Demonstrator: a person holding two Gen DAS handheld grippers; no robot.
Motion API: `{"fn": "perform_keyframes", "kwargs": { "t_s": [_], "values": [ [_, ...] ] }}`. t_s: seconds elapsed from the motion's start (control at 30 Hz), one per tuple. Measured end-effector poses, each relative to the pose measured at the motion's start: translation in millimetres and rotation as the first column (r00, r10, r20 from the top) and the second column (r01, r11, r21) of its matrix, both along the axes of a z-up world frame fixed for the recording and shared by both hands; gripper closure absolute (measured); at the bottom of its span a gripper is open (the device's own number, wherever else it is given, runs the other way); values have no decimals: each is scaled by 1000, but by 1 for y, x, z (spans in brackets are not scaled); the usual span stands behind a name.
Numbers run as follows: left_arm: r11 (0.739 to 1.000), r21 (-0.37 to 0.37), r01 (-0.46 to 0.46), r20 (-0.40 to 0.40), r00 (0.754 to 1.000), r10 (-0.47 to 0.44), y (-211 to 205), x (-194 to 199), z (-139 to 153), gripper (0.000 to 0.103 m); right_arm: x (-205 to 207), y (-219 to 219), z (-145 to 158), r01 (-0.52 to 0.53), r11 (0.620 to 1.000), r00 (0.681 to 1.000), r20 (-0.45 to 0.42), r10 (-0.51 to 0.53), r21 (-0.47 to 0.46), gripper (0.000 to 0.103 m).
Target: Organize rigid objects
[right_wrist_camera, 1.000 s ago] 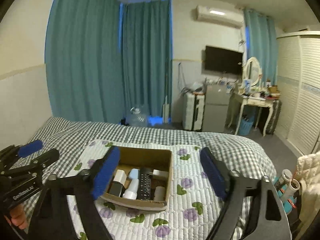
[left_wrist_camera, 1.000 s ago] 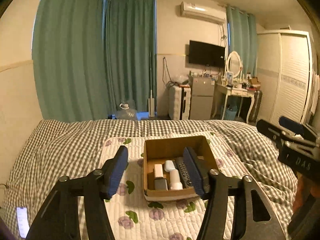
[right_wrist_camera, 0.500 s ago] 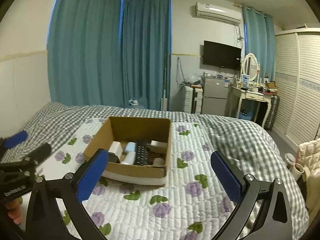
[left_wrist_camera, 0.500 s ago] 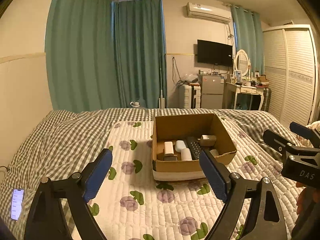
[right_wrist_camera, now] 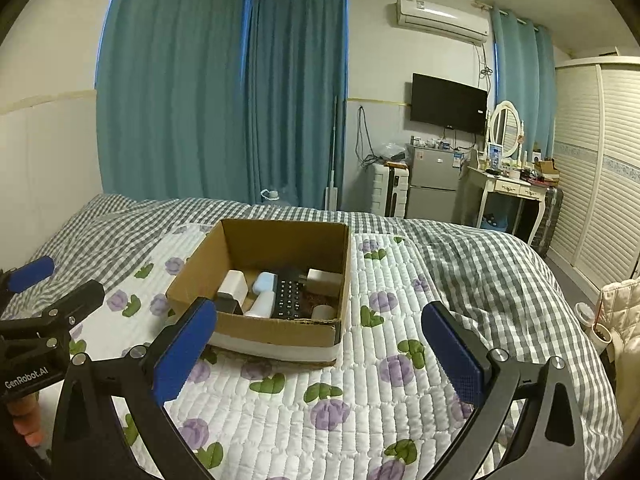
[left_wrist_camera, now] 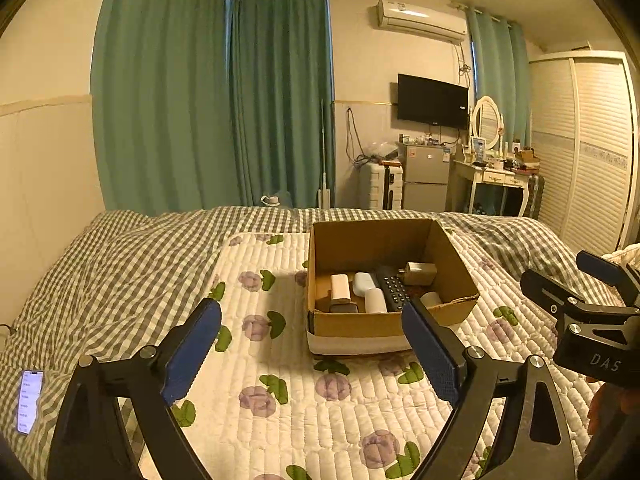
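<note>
Cardboard box (left_wrist_camera: pixel 384 326) on the bed's quilt (left_wrist_camera: pixel 304 400), holding a remote (left_wrist_camera: pixel 394 290) and small white items. Left tongs (left_wrist_camera: pixel 316 354) opening, empty; right tongs (right_wrist_camera: pixel 320 356) wide apart, empty; both short of the box. Advice: approach from above, take one item singly.

An open cardboard box (right_wrist_camera: pixel 276 324) is seen resting on a flowered quilt (right_wrist_camera: pixel 360 396), with a black remote (right_wrist_camera: pixel 289 299) and white items inside. The right gripper (right_wrist_camera: pixel 316 344) is held wide apart and empty before it; the left gripper (right_wrist_camera: pixel 36 300) is seen at the left edge.
</note>
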State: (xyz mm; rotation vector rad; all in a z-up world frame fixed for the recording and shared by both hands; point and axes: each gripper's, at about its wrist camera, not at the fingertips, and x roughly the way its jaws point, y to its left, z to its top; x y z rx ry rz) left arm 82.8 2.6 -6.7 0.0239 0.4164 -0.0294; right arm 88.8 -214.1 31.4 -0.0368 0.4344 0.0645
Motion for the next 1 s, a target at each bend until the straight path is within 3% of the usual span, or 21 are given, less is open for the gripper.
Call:
{"fn": "perform_keyframes", "kwargs": {
  "t_s": [1.0],
  "values": [
    [1000,7,8,-5,1000,-8,-1,2,0,2,5,-4,-4,18,1000,1000,-10,-18,0,0]
  ]
}}
